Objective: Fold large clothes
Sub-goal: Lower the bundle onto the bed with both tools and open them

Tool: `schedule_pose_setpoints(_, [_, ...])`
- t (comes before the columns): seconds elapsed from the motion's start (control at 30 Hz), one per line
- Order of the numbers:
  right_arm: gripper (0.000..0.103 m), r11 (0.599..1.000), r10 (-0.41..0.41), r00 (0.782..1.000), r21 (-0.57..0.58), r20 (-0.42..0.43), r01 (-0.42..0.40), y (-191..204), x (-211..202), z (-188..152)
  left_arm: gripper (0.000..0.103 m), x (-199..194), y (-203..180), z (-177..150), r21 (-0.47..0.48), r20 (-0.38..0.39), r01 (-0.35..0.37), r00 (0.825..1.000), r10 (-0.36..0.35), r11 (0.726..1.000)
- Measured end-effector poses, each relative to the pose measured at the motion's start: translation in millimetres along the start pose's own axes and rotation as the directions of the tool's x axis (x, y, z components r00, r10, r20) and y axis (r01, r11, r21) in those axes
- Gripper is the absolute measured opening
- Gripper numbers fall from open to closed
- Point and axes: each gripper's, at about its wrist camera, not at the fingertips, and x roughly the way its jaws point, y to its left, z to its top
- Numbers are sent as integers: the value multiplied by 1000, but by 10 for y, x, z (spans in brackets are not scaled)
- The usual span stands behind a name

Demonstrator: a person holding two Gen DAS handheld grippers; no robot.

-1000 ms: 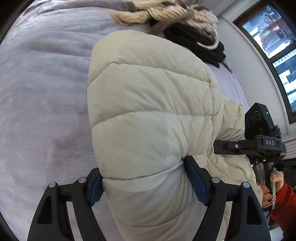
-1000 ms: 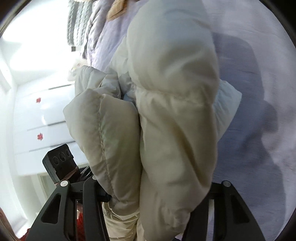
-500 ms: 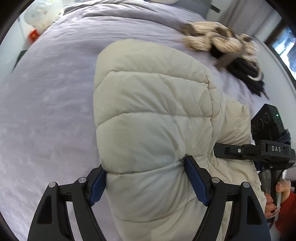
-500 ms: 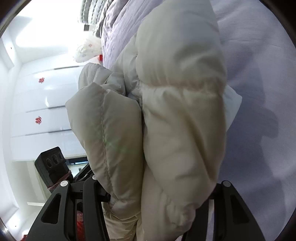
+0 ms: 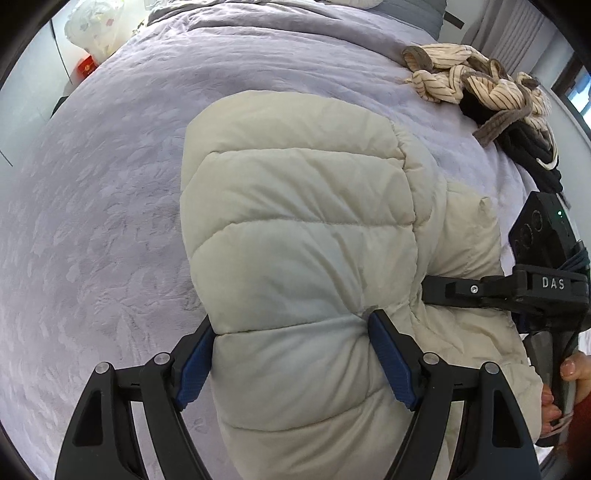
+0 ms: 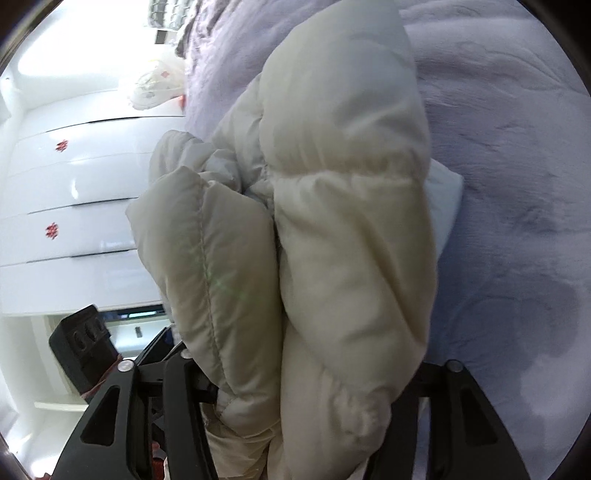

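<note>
Cream puffer jacket [image 5: 295, 236] bundled and gripped from two sides above a lavender bedspread [image 5: 96, 236], mid-fold. Left gripper [image 5: 291, 347] clamped on a thick roll of quilted panels, blue pads [image 5: 192, 363] sunk into the padding on either side. Right gripper [image 6: 295, 398] likewise closed on bunched folds of the same jacket [image 6: 347, 229], its fingertips buried under fabric and out of sight. Bulk of the garment straight ahead of both tools, resting on or just above the bed; contact hard to judge.

Likely light for its bulk, soft and springy, with a smooth shell apt to slide and to puff back open once released. Best held across a stitched seam or a doubled edge, where the filling compresses, rather than on a single skin of shell fabric.

Ahead and to the right of the left gripper, near the far edge of the bed: a heap of striped clothing [image 5: 476, 81] over dark clothing [image 5: 532, 155]. Ahead-left, beyond the bed's corner: a white plastic bag [image 5: 94, 31] and a small red box [image 5: 85, 66]. Left of the right gripper: white cabinet fronts [image 6: 74, 177] with small red decals.
</note>
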Motion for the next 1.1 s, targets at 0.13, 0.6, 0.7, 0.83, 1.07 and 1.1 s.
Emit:
schedule_pose_setpoints(0.13, [66, 994, -110, 993, 27, 30, 109, 104, -318, 25, 80, -1, -26, -17, -7, 13, 6, 1000, -6, 1000])
schedule_pose_setpoints(0.6, [28, 967, -136, 988, -208, 78, 149, 1215, -703, -782, 80, -19, 11, 46, -16, -5, -3, 1000, 3, 1000])
schedule_pose_setpoints(0.7, [28, 935, -272, 961, -221, 52, 276, 1058, -408, -899, 80, -250, 126, 109, -23, 16, 11, 1000, -11, 1000])
schedule_pose_setpoints(0.83, [24, 917, -332, 941, -212, 70, 339, 788, -392, -986, 80, -588, 284, 222, -48, 130, 74, 989, -67, 996])
schedule_pose_setpoints(1.07, [24, 896, -358, 928, -241, 106, 374, 658, -154, -977, 80, -51, 133, 412, -10, 71, 93, 993, -92, 996])
schedule_pose_setpoints(1.1, [24, 892, -358, 927, -252, 113, 375, 643, -142, -982, 80, 2, 130, 405, -12, 66, 92, 994, -91, 996])
